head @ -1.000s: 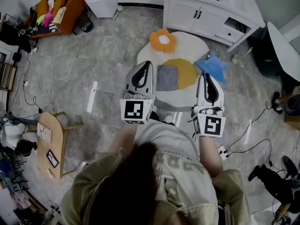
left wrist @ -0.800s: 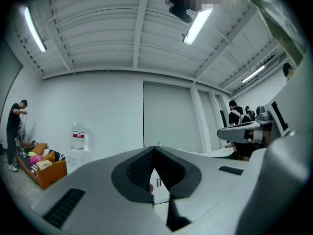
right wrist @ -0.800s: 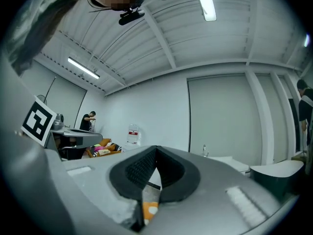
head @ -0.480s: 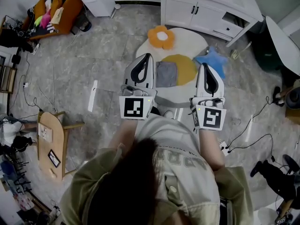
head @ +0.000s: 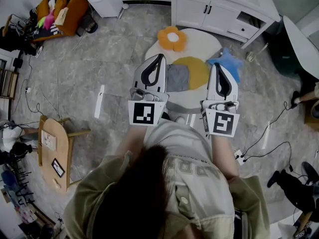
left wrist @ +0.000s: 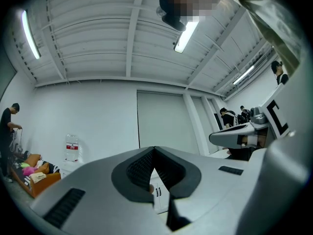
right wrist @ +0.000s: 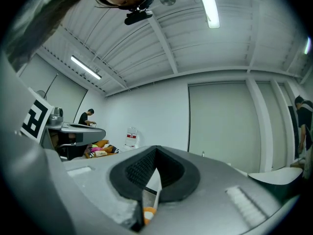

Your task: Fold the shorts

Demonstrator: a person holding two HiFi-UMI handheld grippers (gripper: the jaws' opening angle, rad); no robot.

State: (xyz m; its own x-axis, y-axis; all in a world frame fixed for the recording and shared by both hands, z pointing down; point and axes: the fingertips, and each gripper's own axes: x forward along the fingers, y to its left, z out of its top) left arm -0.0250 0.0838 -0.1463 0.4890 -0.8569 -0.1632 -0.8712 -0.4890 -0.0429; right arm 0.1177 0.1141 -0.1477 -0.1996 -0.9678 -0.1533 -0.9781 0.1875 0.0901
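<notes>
- The round white table (head: 199,43) sits in the upper middle of the head view, carrying an orange flower-shaped pad (head: 172,38), a yellow round mat (head: 198,72) and a blue star-shaped pad (head: 230,64).
- The shorts (head: 178,78) lie on that table as a compact grey patch, just left of the yellow mat and overlapping its edge; judging by the neat shape, the folding looks largely done.
  - They should handle as light, limp cloth that slumps when lifted, so the best hold is on a corner or folded edge, pinching all layers together.
  - The patch is nearly square, so no clear long axis shows; its edges run roughly with the frame's (waistband and leg ends cannot be told apart).
- The left gripper (head: 158,59) hangs over the patch's left edge in the picture, jaws pressed together with nothing between them.
- The right gripper (head: 218,66) is over the mat's right side, its jaws likewise closed and empty; both gripper views look at wall and ceiling.
</notes>
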